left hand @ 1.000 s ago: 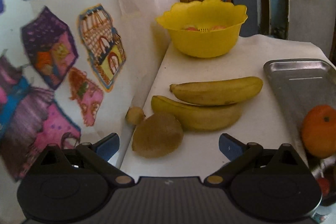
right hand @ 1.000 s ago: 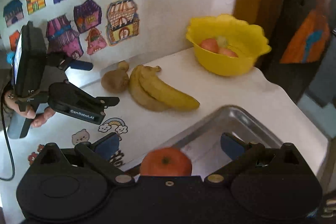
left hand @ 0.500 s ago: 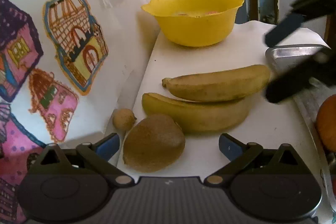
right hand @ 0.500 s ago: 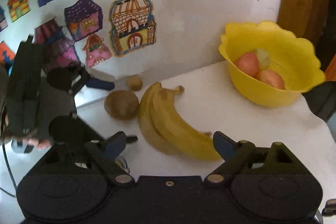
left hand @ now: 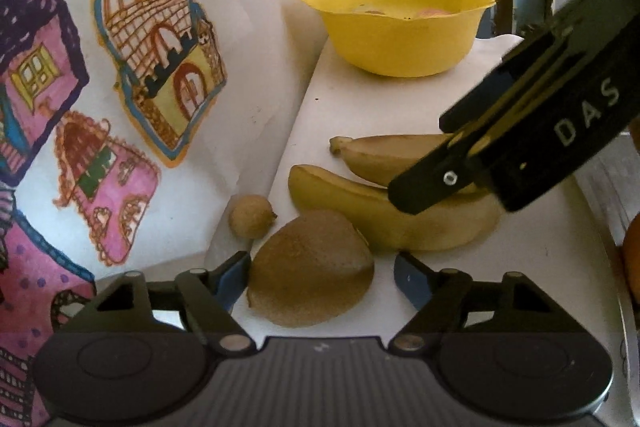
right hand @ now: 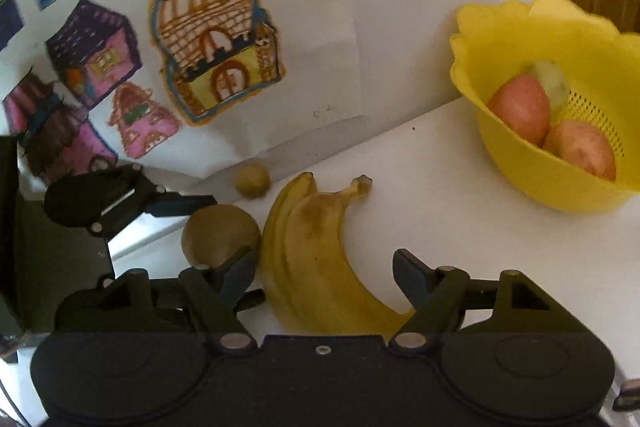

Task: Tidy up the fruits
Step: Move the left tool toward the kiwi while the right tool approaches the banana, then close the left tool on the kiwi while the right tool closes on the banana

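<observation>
Two grippers are working beside the bananas (right hand: 316,255): the right gripper (right hand: 324,275) is hanging spread around them, their long axis running away from it toward the wall, while the left gripper (left hand: 320,277) is sitting spread around the kiwi (left hand: 312,267) touching the bananas' left side. The right wrist view is showing apples inside the yellow bowl (right hand: 520,179) beyond the bananas, whereas the left view is showing only their tops.
</observation>
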The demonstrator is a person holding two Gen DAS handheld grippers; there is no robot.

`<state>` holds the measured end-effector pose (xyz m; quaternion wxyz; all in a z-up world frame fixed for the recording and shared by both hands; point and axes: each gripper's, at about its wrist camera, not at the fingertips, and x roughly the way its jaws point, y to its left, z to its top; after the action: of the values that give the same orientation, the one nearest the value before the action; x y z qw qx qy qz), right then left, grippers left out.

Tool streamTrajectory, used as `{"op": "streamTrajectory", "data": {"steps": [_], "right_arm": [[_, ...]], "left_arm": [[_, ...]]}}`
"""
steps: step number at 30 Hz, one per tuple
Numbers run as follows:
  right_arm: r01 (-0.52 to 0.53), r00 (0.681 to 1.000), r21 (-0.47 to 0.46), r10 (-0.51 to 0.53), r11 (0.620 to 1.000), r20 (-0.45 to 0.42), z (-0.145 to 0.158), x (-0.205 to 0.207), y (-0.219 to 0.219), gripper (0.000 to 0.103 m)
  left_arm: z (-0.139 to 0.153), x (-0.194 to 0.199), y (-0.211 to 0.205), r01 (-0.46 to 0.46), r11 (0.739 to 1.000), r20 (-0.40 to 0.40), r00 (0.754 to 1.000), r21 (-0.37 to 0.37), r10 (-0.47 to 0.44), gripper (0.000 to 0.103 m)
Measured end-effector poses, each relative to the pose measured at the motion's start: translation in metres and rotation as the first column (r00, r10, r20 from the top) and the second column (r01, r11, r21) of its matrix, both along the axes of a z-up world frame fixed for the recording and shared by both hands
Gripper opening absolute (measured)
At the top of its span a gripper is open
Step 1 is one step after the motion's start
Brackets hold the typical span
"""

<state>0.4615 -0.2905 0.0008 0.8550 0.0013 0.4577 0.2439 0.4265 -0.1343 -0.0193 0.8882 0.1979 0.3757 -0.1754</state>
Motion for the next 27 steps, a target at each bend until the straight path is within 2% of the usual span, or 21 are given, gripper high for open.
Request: {"op": "streamTrajectory", "data": {"steps": [3,7,16,19,22,27], "right_arm": [[0.03,0.999,0.01,-0.03,1.0,-0.014,-0.005,-0.003,-0.001,0.065],[0.051,0.999,0.007,-0.051,0.999,0.0,-0.005,-0.005,-0.004,0.056],[0.116,0.993,0.022,-0.115,0.993,-0.038,-0.004,-0.023,-0.013,0.04],[0.129,0.991,0.034,-0.128,0.991,-0.04,-0.003,-0.029,-0.013,0.041],[0.144,0.989,0.043,-0.142,0.989,-0.045,-0.005,-0.027,-0.012,0.041],[0.196,0.98,0.057,-0.193,0.979,-0.045,-0.01,-0.023,-0.012,0.041]], "left_arm": [[0.001,0.0,0.002,0.008,1.0,0.003,1.0,0.0,-0.008,0.081],[0.001,0.001,0.005,-0.025,1.0,0.011,1.0,0.006,0.025,0.066],[0.011,-0.014,0.014,-0.014,1.0,-0.068,0.998,-0.021,0.013,0.066],[0.013,-0.017,0.017,0.0,1.0,-0.067,0.998,-0.017,-0.001,0.068],[0.008,-0.009,0.016,0.013,1.0,-0.06,0.998,-0.015,-0.014,0.074],[0.003,-0.001,0.014,0.002,0.998,-0.07,0.998,-0.06,-0.006,0.077]]}}
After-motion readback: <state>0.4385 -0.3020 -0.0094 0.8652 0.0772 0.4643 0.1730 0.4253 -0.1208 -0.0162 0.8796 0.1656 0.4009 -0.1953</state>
